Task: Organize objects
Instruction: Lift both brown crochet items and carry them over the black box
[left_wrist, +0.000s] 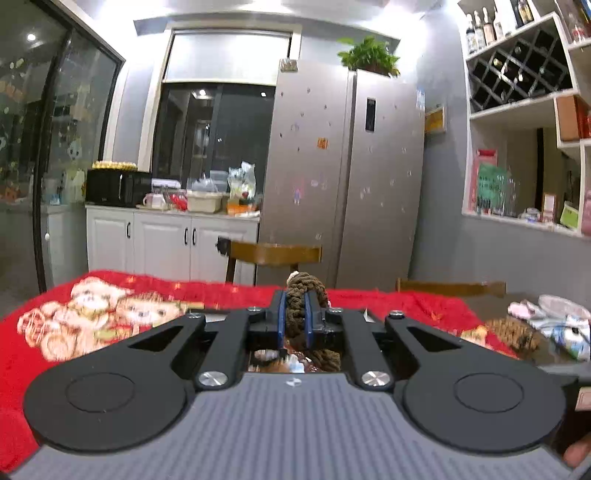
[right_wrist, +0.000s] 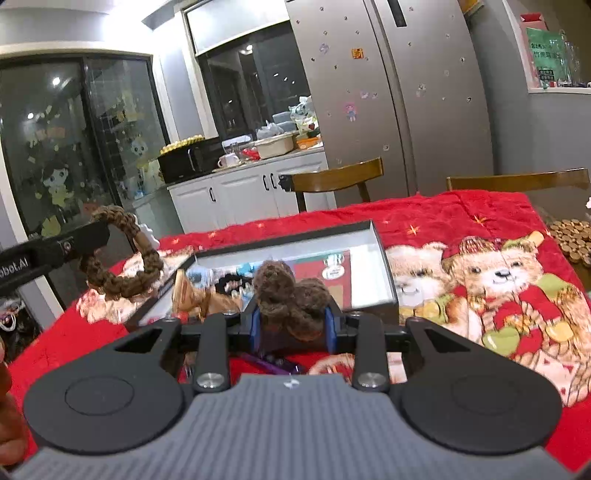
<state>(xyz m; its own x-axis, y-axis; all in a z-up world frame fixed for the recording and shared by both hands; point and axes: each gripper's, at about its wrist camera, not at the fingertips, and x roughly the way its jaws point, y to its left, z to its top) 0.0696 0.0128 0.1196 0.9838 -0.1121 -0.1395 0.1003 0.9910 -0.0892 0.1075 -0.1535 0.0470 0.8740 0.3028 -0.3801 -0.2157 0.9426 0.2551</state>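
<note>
My left gripper (left_wrist: 295, 314) is shut on a brown braided hair band (left_wrist: 297, 295) and holds it above the red bear blanket (left_wrist: 92, 317). In the right wrist view the same band (right_wrist: 122, 258) hangs as a loop from the left gripper's fingers (right_wrist: 85, 236) at the left. My right gripper (right_wrist: 293, 317) is shut on a second brown fuzzy hair band (right_wrist: 291, 291), held over the near edge of an open shallow box (right_wrist: 380, 258) holding several small hair accessories.
Two wooden chairs (right_wrist: 336, 177) stand behind the table. A brown fuzzy item (left_wrist: 513, 332) and white packets (left_wrist: 561, 325) lie at the table's right. A round beaded mat (right_wrist: 572, 236) lies at the far right. A fridge (left_wrist: 343, 166) and a counter stand beyond.
</note>
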